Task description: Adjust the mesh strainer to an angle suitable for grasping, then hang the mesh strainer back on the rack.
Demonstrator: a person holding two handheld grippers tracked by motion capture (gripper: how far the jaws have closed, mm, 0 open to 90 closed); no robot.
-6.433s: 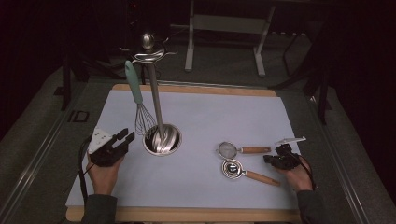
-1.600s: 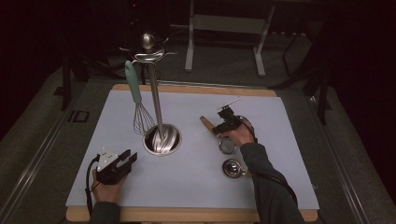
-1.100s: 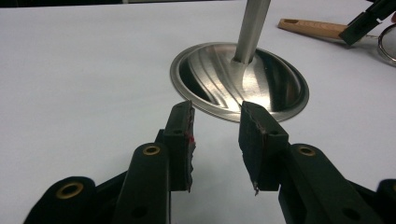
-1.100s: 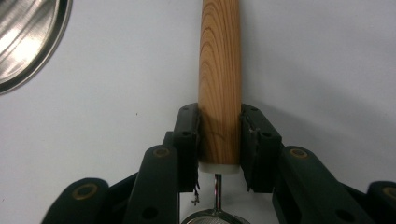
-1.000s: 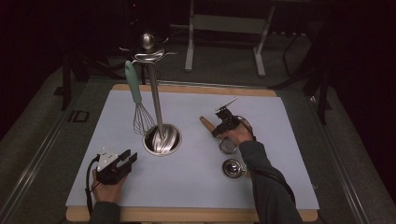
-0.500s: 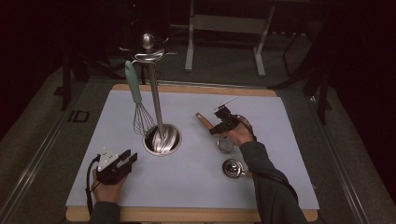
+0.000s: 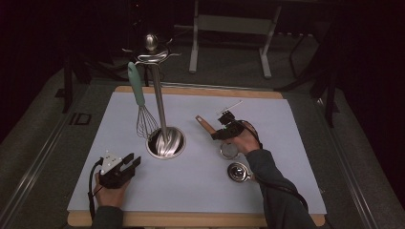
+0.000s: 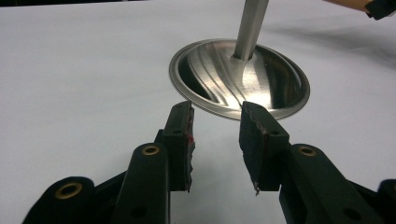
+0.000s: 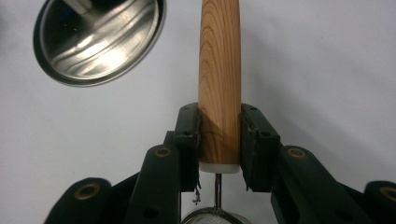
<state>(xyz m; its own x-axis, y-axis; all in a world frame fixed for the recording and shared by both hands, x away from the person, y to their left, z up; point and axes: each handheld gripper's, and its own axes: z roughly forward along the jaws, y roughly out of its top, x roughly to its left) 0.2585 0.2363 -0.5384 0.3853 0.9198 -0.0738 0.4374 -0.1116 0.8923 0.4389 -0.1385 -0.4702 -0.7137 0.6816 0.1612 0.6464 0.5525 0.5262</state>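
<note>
1. Since a second ago, the right tool [image 7: 220,130] has carried the wooden-handled strainer [image 7: 229,150] slightly up and toward the utensil stand [image 7: 165,142]; the left tool [image 7: 125,162] has kept its place.
2. Right tool: pinching the strainer's wooden handle [image 9: 220,84] near its mesh end, with the handle pointing toward the stand's steel base [image 9: 98,39].
3. Left tool: spread, nothing between its pads, low over the bench [image 7: 286,143] facing the stand's base [image 8: 240,77].
4. A whisk [image 7: 142,109] hangs on the stand.
5. A second small strainer [image 7: 237,171] lies on the bench just below the held one.
</note>
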